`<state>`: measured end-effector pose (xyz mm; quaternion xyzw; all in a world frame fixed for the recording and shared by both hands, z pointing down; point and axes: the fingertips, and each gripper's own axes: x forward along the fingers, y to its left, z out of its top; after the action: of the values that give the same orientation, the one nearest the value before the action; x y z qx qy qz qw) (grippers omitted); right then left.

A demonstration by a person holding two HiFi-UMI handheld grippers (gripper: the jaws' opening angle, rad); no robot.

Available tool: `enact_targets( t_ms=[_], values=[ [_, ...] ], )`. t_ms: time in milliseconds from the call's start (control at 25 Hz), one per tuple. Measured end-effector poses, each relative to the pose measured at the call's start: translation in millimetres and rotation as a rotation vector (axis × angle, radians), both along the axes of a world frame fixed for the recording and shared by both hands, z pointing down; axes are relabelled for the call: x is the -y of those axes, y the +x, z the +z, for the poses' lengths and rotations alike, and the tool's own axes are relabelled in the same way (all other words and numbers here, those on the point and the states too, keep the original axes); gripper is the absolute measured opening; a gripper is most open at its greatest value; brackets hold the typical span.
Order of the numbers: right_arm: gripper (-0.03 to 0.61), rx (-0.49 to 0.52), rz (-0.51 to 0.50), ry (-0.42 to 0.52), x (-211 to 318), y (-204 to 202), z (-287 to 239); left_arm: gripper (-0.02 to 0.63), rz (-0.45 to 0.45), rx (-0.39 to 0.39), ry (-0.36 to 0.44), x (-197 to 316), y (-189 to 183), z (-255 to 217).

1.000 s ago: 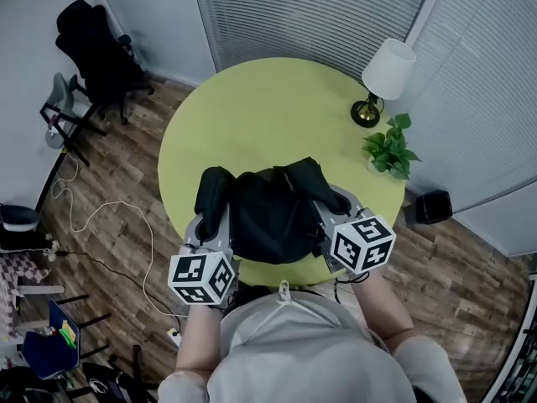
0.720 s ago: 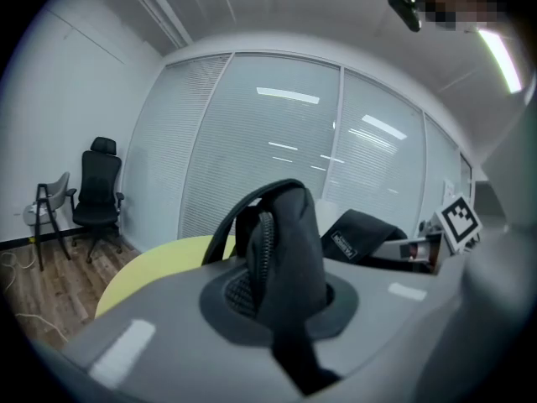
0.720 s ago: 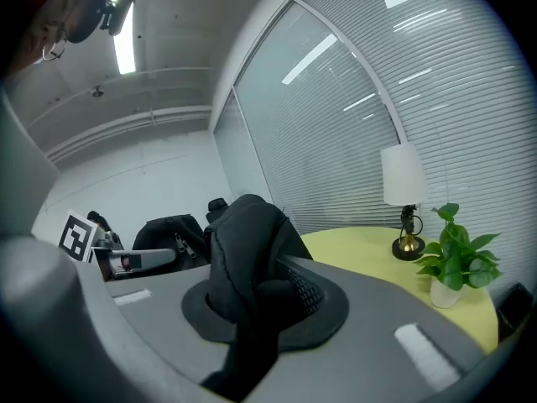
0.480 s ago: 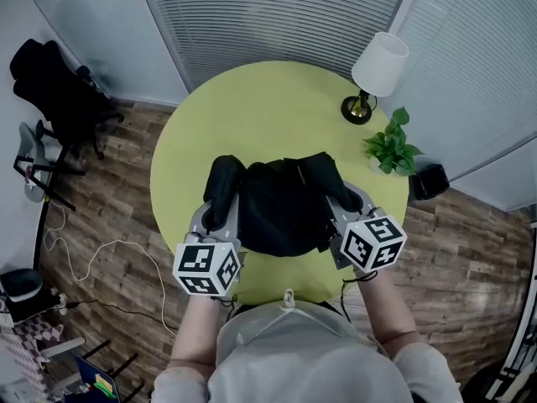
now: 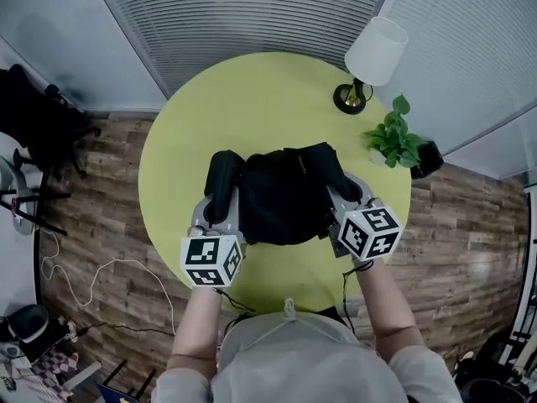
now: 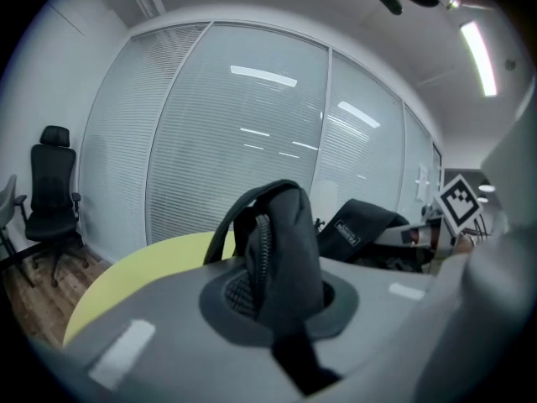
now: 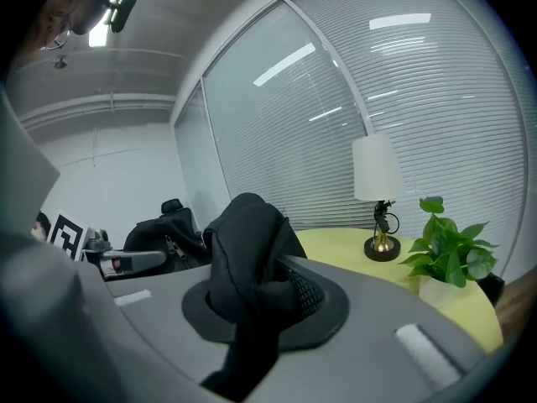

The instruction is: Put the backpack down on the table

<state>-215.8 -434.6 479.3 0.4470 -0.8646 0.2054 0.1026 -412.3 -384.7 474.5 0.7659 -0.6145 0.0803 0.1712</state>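
Backpack [image 5: 285, 193] hanging over yellow worktop [image 5: 252, 99]
I am pinching it in left hand-held gripper [image 5: 216, 223] and right hand-held gripper [image 5: 347, 205]; lowering seems unfinished.

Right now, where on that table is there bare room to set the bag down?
On the table, the far half between the backpack and the blinds is bare, and so is the left side. The lamp and plant crowd the right edge.
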Motion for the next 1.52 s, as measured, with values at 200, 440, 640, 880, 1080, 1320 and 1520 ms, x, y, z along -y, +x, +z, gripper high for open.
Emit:
enact_targets(
  t_ms=[200,440,640,880,1080,1320,1520],
  values=[
    [0.06,-0.027,0.04,-0.025,9,-6,23,0.026,0.026,-0.002,-0.027,12,-11,20],
    [0.06,-0.035,0.05,-0.01,16,-8,29,0.027,0.067,0.006,-0.003,20,-14,25],
    [0.063,-0.046,0.074,-0.022,16,-7,33,0.028,0.079,-0.008,-0.016,23,-17,30],
    [0.067,-0.072,0.127,-0.043,12,-5,54,0.029,0.077,-0.001,-0.044,21,-18,50],
    [0.069,-0.085,0.146,-0.046,7,-3,65,0.034,0.07,0.021,-0.058,18,-18,61],
    [0.098,-0.106,0.136,-0.043,1,-1,74,0.068,0.075,0.015,-0.058,12,-17,68],
    [0.311,-0.146,0.137,-0.041,-5,-3,81,0.217,0.05,0.001,-0.035,9,-15,70]
  ],
)
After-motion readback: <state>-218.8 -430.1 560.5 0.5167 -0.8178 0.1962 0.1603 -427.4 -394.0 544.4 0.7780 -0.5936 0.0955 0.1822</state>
